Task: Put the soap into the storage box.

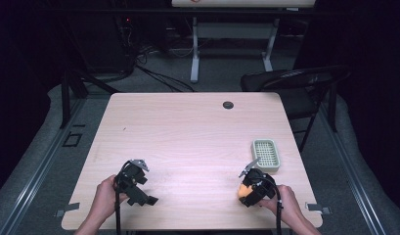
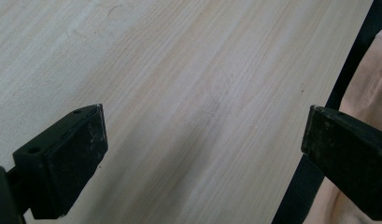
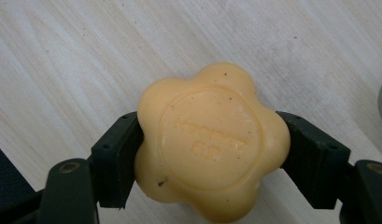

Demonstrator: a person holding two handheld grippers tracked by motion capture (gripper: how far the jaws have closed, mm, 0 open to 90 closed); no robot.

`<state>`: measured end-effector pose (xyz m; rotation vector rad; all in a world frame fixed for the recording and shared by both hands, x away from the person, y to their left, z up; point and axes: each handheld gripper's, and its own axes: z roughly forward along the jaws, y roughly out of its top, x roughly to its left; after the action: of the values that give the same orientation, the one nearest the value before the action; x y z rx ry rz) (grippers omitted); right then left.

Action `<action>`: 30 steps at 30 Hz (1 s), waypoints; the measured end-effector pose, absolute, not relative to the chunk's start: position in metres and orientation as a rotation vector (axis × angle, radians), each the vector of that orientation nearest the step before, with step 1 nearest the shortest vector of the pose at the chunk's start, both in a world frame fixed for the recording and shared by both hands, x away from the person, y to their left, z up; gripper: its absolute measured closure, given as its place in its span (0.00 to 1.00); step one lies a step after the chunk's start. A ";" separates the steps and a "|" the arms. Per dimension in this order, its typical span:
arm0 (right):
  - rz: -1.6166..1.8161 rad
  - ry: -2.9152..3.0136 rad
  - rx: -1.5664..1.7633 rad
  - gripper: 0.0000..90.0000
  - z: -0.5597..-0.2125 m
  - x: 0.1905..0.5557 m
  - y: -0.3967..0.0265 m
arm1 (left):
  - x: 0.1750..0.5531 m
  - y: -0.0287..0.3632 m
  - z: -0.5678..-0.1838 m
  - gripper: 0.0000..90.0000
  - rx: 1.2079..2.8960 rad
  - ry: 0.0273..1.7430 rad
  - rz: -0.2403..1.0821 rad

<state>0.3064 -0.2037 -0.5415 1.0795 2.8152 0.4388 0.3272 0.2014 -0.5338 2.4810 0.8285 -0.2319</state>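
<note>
Gripping the flower-shaped orange soap (image 3: 211, 142) low over the table (image 1: 188, 142), the right hand-held gripper (image 1: 250, 190) should lift it level toward the nearby green soap dish (image 1: 265, 154) (slippery lobes), while the left hand-held gripper (image 1: 137, 188) waits open.

Bare table (image 1: 188, 137) ahead; soap dish (image 1: 265, 155) blocks the right.

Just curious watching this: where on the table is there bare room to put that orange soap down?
Nearly everywhere: the table is bare between the two tools and back to its far edge. The right side is busier, where the right tool grips the soap beside the green dish.
</note>
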 end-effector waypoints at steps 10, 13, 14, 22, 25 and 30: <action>0.468 2.799 1.079 0.29 -0.532 0.308 -0.209 | 0.327 0.202 -0.533 0.01 2.480 0.831 -0.234; 0.507 2.773 1.106 0.29 -0.531 0.308 -0.211 | 0.327 0.202 -0.533 0.01 2.481 0.831 -0.233; 0.503 2.778 1.102 0.29 -0.529 0.309 -0.213 | 0.327 0.202 -0.533 0.01 2.478 0.831 -0.235; 0.492 2.753 1.101 0.29 -0.524 0.310 -0.219 | 0.327 0.202 -0.533 0.01 2.481 0.831 -0.235; 0.493 2.749 1.104 0.29 -0.522 0.311 -0.220 | 0.327 0.202 -0.533 0.01 2.481 0.831 -0.236; 0.488 2.732 1.101 0.29 -0.520 0.310 -0.222 | 0.326 0.202 -0.533 0.01 2.480 0.831 -0.236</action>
<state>0.3104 -0.2220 -0.5201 1.1013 2.7316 0.4876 0.3264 0.2017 -0.5333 2.4802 0.8311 -0.2356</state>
